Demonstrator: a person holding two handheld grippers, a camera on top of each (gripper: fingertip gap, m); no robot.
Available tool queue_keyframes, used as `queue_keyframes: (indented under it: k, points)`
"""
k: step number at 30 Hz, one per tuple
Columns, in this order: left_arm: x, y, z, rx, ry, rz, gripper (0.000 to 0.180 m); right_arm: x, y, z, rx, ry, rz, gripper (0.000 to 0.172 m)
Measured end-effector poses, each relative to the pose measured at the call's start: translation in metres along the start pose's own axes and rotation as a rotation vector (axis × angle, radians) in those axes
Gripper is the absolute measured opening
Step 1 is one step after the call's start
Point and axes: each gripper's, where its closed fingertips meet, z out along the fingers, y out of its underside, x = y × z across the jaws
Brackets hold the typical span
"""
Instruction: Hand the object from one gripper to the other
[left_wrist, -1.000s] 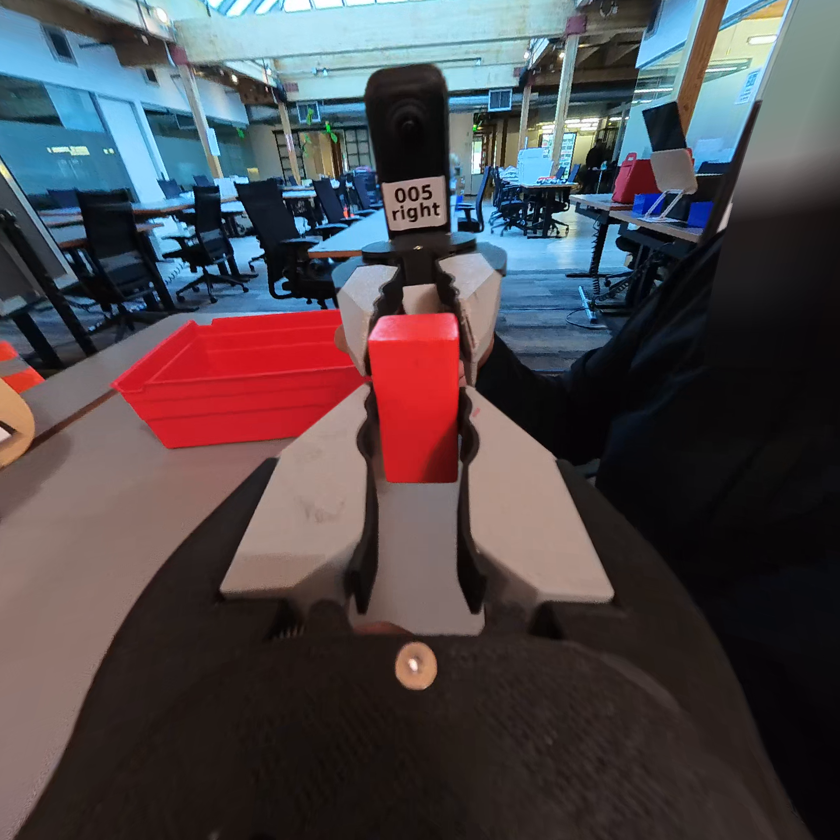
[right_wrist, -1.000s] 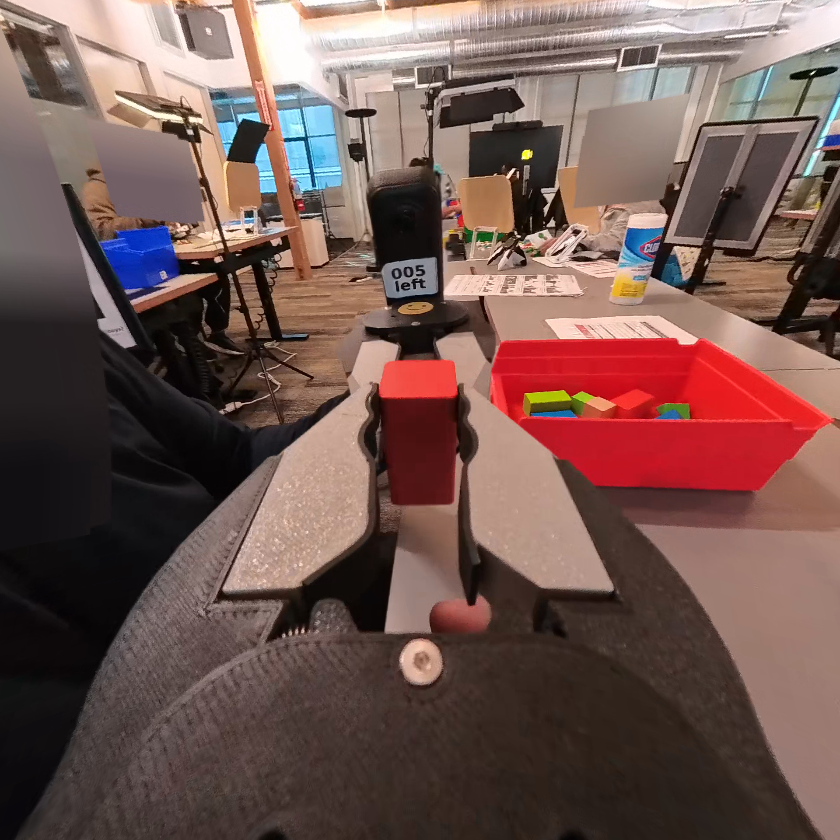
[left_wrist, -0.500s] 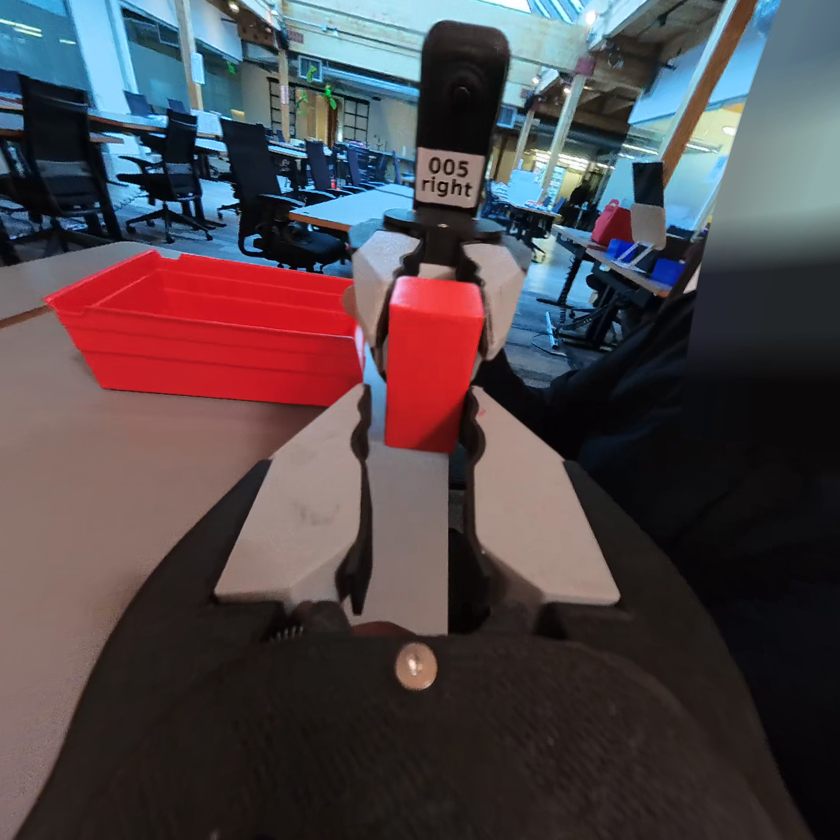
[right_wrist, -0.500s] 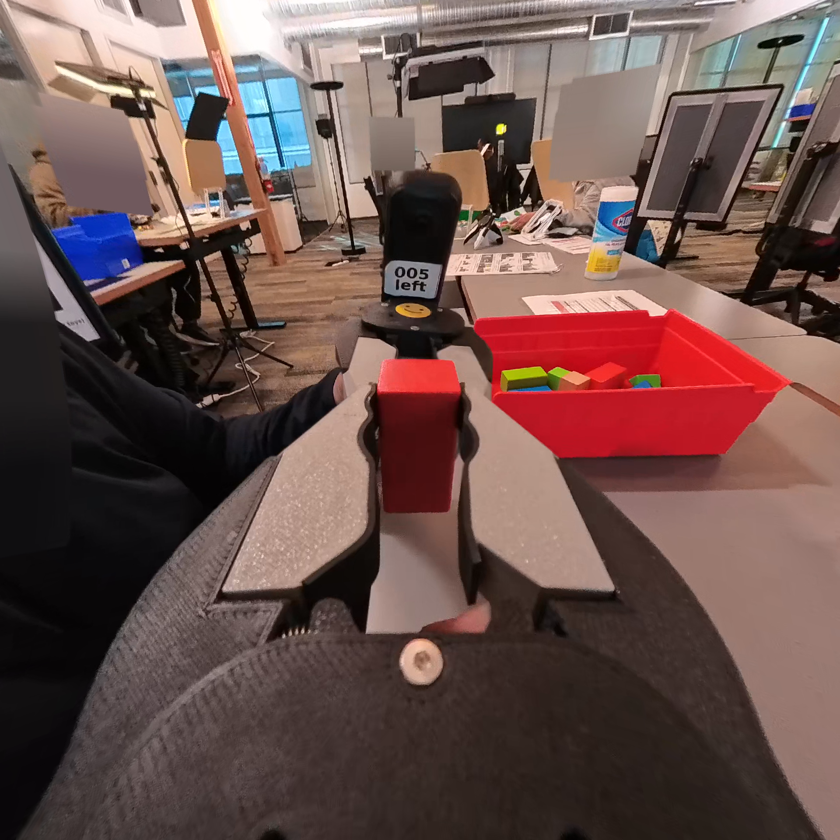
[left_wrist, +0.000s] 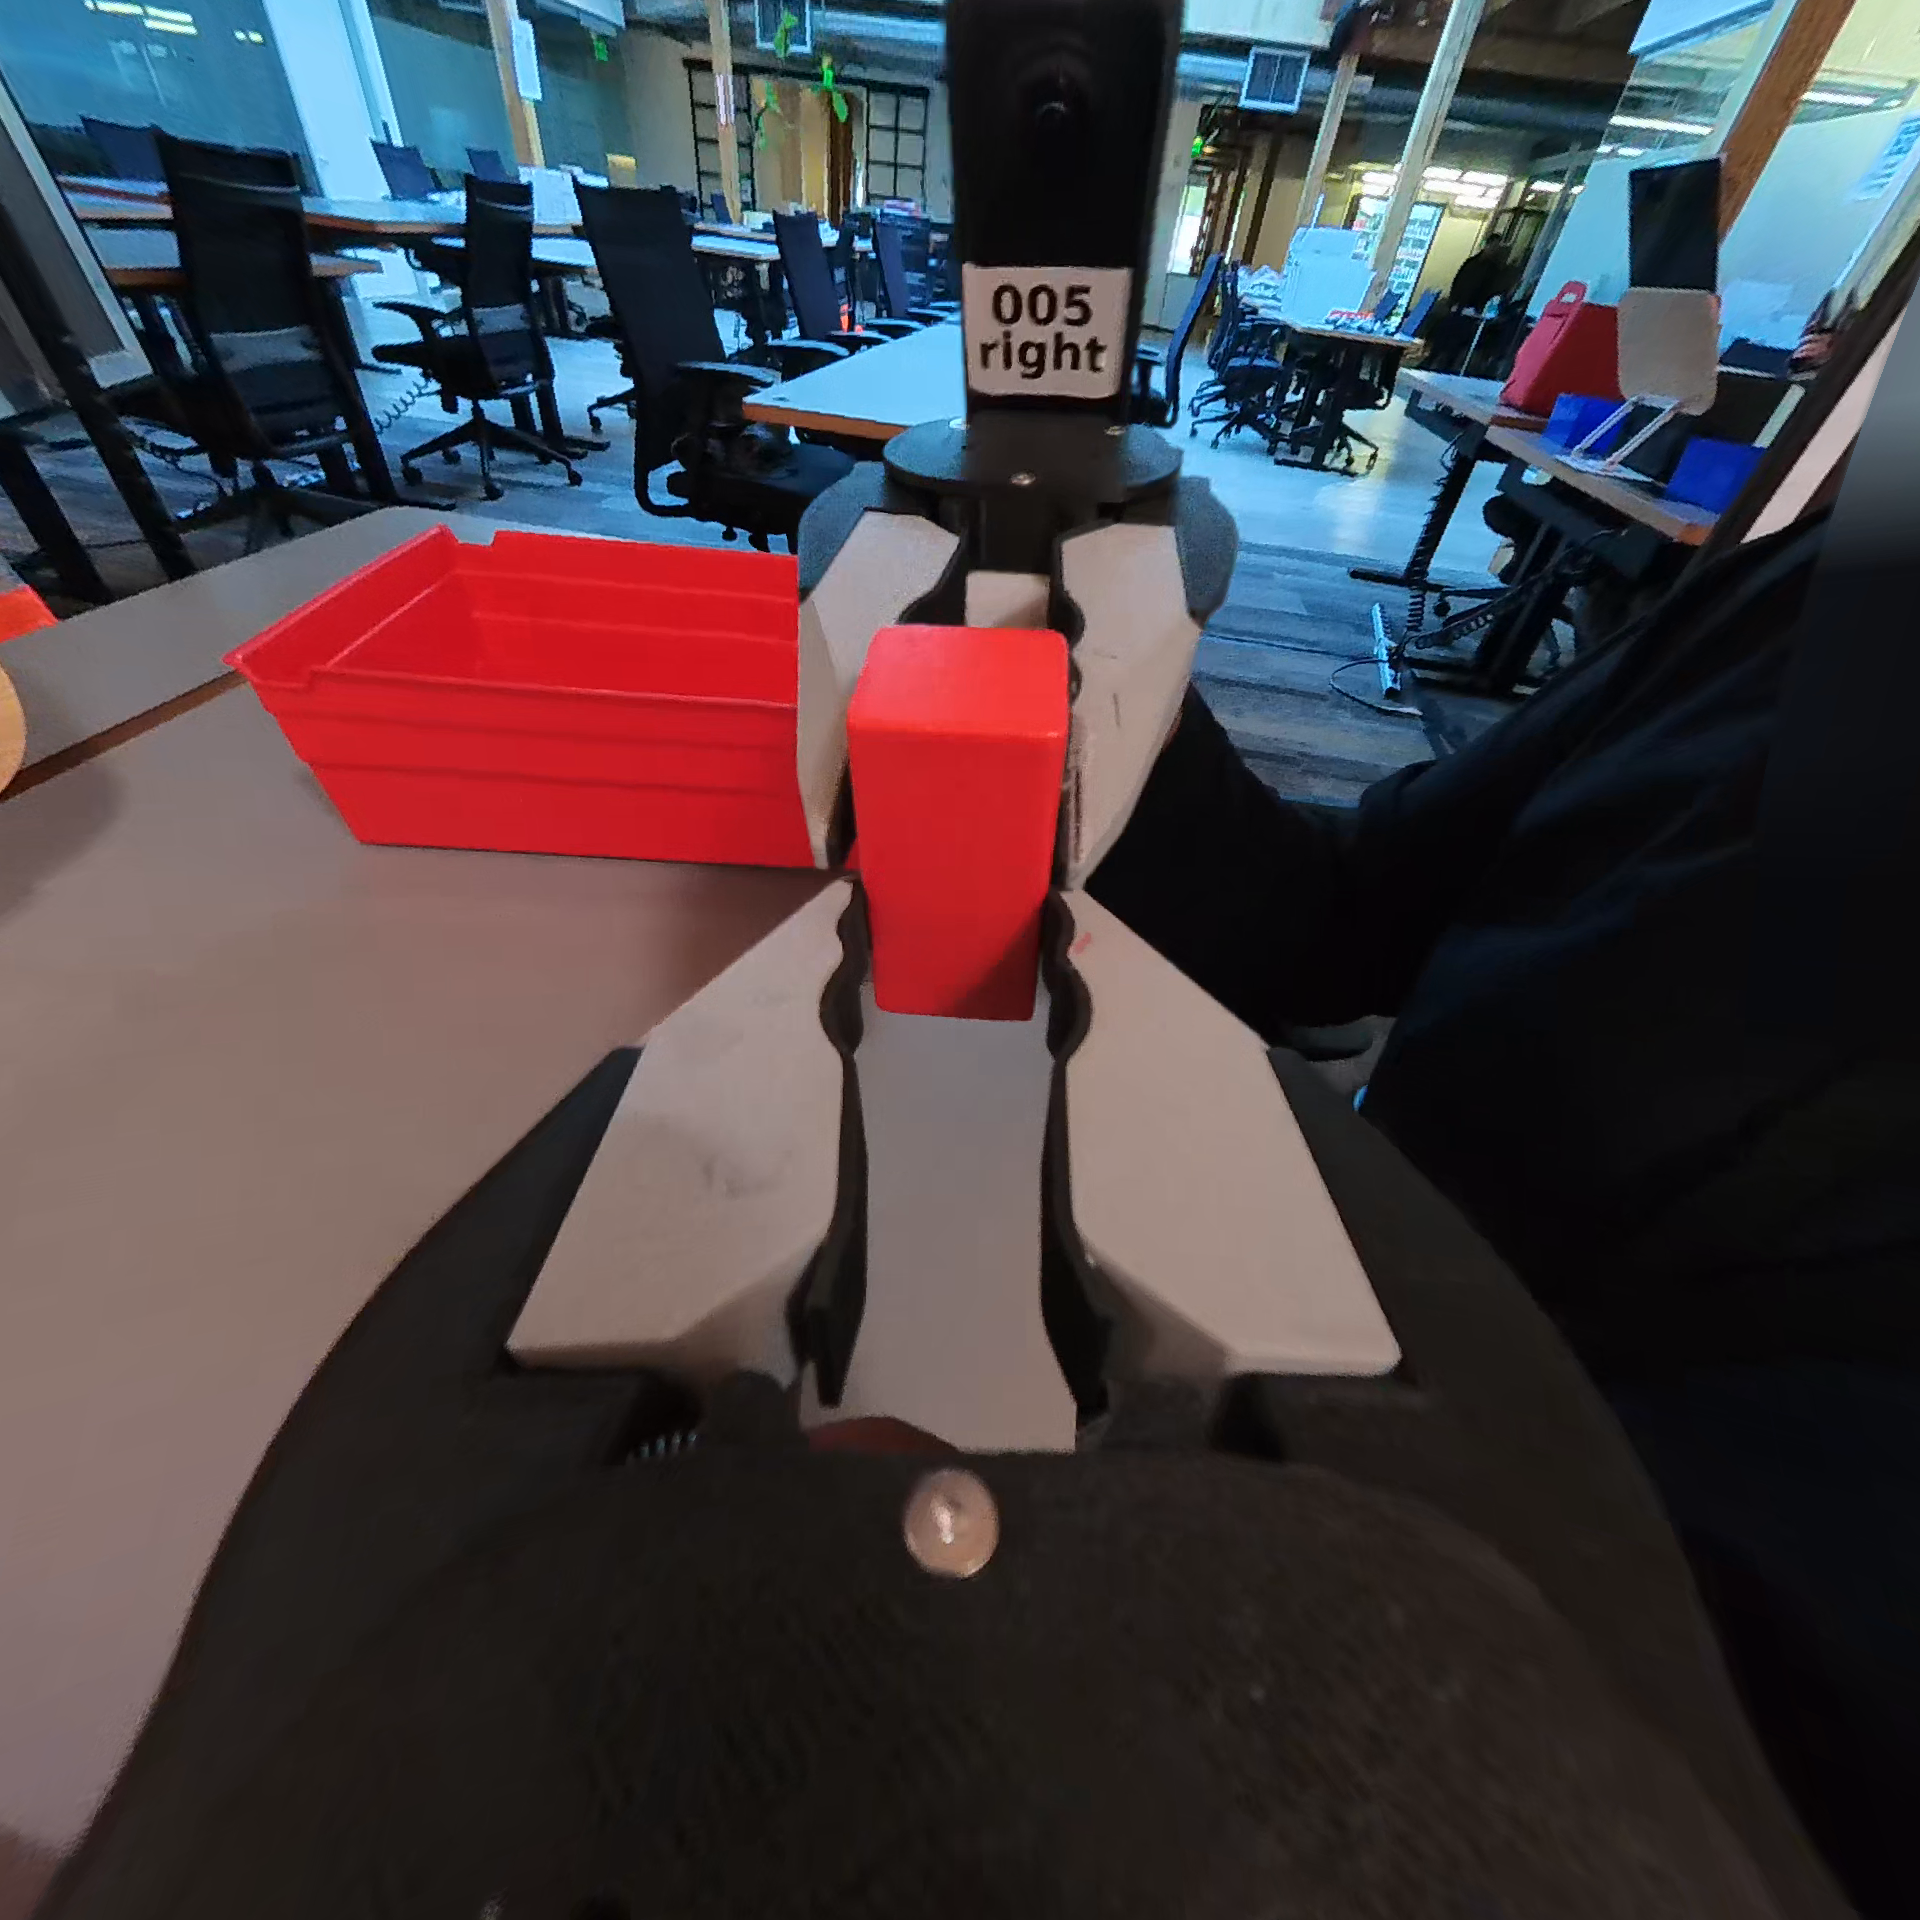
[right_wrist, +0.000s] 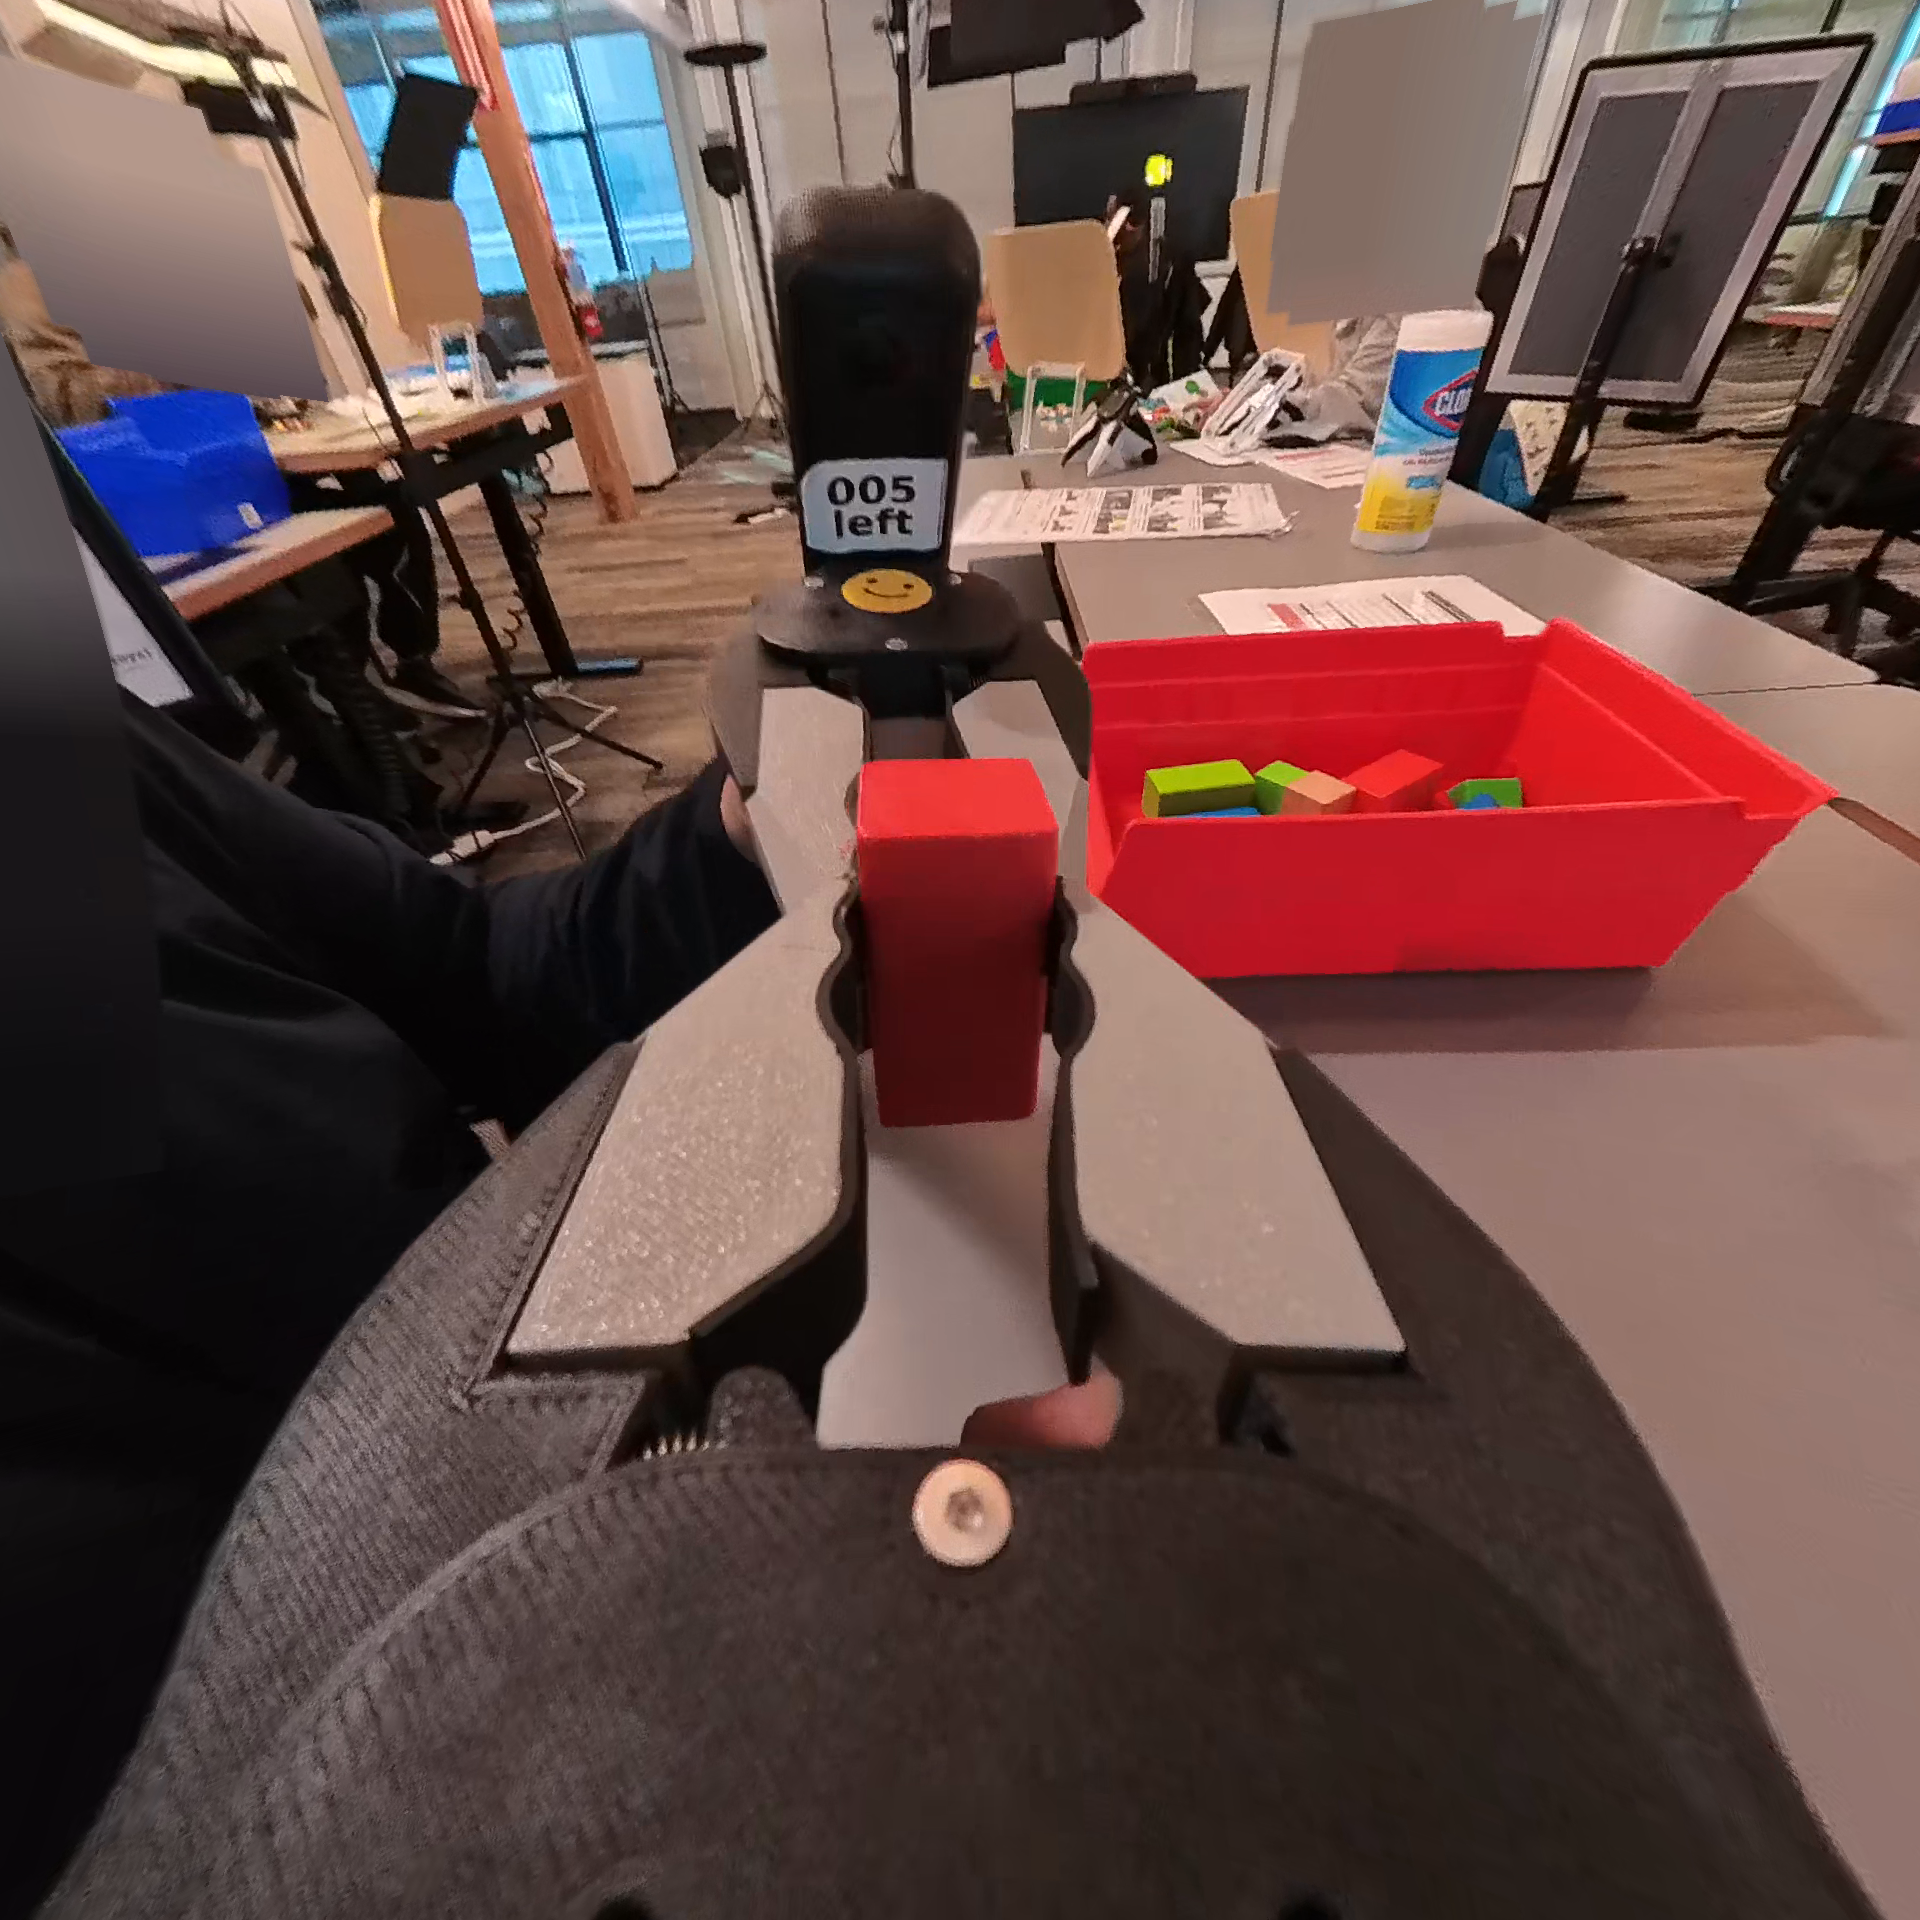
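Note:
A red block (left_wrist: 956, 790) hangs in the air between my two grippers, which face each other tip to tip. In the left wrist view my left gripper (left_wrist: 951, 914) has both pads pressed on the block's near end, and my right gripper (left_wrist: 951, 831) grips the far end. In the right wrist view the red block (right_wrist: 951, 987) sits deep between the pads of my right gripper (right_wrist: 951, 914), with both pads against its sides. My left gripper (right_wrist: 951, 831) meets the block from the far side.
A red bin (right_wrist: 1403, 894) with several coloured blocks (right_wrist: 1195, 787) stands on the grey table (right_wrist: 1558, 1195), right of the grippers; it also shows in the left wrist view (left_wrist: 540, 727). A wipes canister (right_wrist: 1418, 431) and papers lie farther back. A person's dark sleeve (left_wrist: 1351, 883) is close by. My left and right fingertips are right by each other.
My left gripper's jaws opened a little half a second ago, leaving slack beside the block, and have come together on it again. My right gripper kept its hold throughout. Both views shifted slightly.

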Motion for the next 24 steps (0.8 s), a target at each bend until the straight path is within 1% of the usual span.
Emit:
queue_keyframes:
  k: [2, 5, 6, 7, 8, 10, 12, 14, 16, 18, 20, 22, 24]
  points:
    - [-0.002, 0.001, 0.000, -0.003, -0.008, -0.011, 0.029, 0.002, 0.002, 0.000, -0.013, 0.015, -0.004, 0.032]
    - [-0.003, -0.003, 0.000, 0.037, 0.013, -0.092, 0.029, 0.005, -0.004, -0.003, 0.008, 0.023, 0.014, 0.031]
    - [-0.004, -0.004, -0.001, 0.037, 0.019, -0.124, 0.032, 0.009, -0.008, -0.008, 0.023, 0.047, 0.013, 0.031]
    - [-0.007, -0.003, -0.004, 0.032, 0.012, -0.153, 0.044, 0.017, -0.012, -0.016, 0.033, 0.097, 0.008, 0.032]
    - [-0.012, -0.003, -0.009, 0.030, -0.013, -0.176, 0.055, 0.030, -0.017, -0.028, 0.035, 0.173, -0.001, 0.031]
    - [-0.025, -0.003, -0.023, 0.032, -0.084, -0.195, 0.053, 0.070, -0.024, -0.068, 0.017, 0.409, -0.010, 0.031]
    - [-0.036, -0.005, -0.038, 0.050, -0.147, -0.206, 0.050, 0.122, -0.021, -0.122, -0.085, 0.686, -0.016, 0.031]
    - [-0.047, -0.006, -0.051, 0.063, -0.212, -0.215, 0.050, 0.175, -0.002, -0.180, -0.277, 0.927, 0.021, 0.031]
    - [-0.052, -0.007, -0.059, 0.067, -0.242, -0.224, 0.050, 0.224, 0.025, -0.239, -0.468, 1.134, 0.082, 0.032]
    - [-0.051, -0.009, -0.065, 0.071, -0.244, -0.220, 0.049, 0.259, 0.061, -0.281, -0.637, 1.231, 0.185, 0.032]
    - [-0.052, -0.009, -0.070, 0.063, -0.269, -0.207, 0.050, 0.284, 0.103, -0.304, -0.788, 1.254, 0.293, 0.032]
    - [-0.056, -0.006, -0.076, 0.041, -0.311, -0.195, 0.050, 0.303, 0.144, -0.319, -0.928, 1.274, 0.367, 0.032]
    - [-0.061, -0.003, -0.085, 0.022, -0.353, -0.194, 0.050, 0.317, 0.172, -0.328, -1.000, 1.306, 0.419, 0.032]
